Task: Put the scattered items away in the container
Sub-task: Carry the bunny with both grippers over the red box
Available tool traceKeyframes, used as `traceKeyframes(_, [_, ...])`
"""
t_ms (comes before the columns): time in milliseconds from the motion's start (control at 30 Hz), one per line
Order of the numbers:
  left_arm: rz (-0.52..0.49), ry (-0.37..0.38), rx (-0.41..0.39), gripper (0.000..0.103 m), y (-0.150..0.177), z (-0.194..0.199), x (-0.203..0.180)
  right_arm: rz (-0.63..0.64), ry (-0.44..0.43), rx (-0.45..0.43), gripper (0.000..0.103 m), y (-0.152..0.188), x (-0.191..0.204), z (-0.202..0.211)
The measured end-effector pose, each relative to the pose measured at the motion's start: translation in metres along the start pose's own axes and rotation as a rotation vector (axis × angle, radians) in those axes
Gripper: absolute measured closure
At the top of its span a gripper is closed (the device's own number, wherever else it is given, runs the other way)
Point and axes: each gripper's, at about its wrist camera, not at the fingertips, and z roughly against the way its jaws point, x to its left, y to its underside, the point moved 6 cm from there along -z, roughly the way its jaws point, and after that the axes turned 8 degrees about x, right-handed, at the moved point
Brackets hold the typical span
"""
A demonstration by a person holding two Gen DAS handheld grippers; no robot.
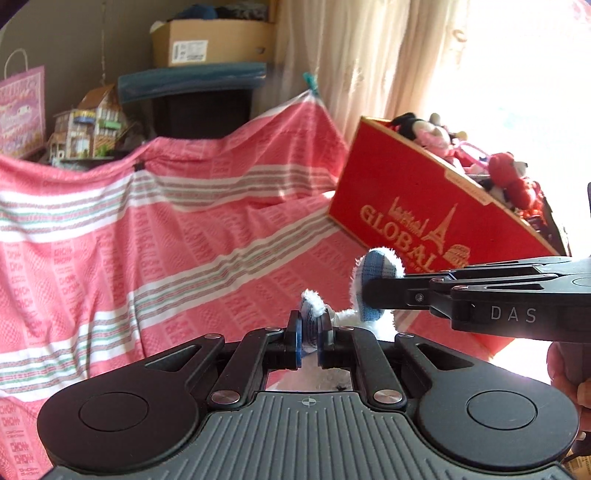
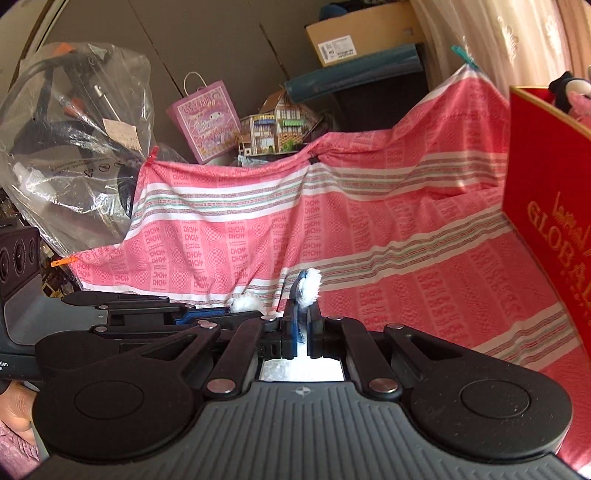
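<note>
Both grippers hold one white plush toy with blue checked patches (image 1: 378, 264). My left gripper (image 1: 309, 326) is shut on one fluffy blue-and-white part of it. My right gripper (image 2: 302, 317) is shut on another part (image 2: 308, 286), and it also shows from the side in the left wrist view (image 1: 369, 295). The toy is held above the pink striped cloth (image 1: 147, 240). The red GLOBAL box (image 1: 413, 199) stands just behind and to the right, holding several plush toys (image 1: 506, 173). Most of the held toy is hidden by the fingers.
The pink cloth (image 2: 369, 229) is clipped up as a backdrop. Behind it stand a paper model house (image 2: 277, 125), a purple gift bag (image 2: 207, 114), a cardboard box (image 2: 362, 33) and a plastic-wrapped stroller (image 2: 74, 129). Curtains (image 1: 369, 55) hang at right.
</note>
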Motion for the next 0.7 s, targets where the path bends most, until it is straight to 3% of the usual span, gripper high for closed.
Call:
traceKeyframes(367, [-0.16, 0.107, -0.116, 0.1, -0.007, 0.049, -0.196, 0.017, 0.057, -0.161, 0.098, 0.032, -0.071, 0.183])
traceKeyframes(533, [-0.207, 0.191, -0.149, 0.1, -0.009, 0.05, -0.281, 0.021, 0.146, -0.248, 0.098, 0.043, -0.111, 0.258])
traceKeyframes(700, [-0.282, 0.27, -0.159, 0.1, -0.034, 0.04, -0.356, 0.01, 0.258, -0.345, 0.098, 0.037, -0.153, 0.315])
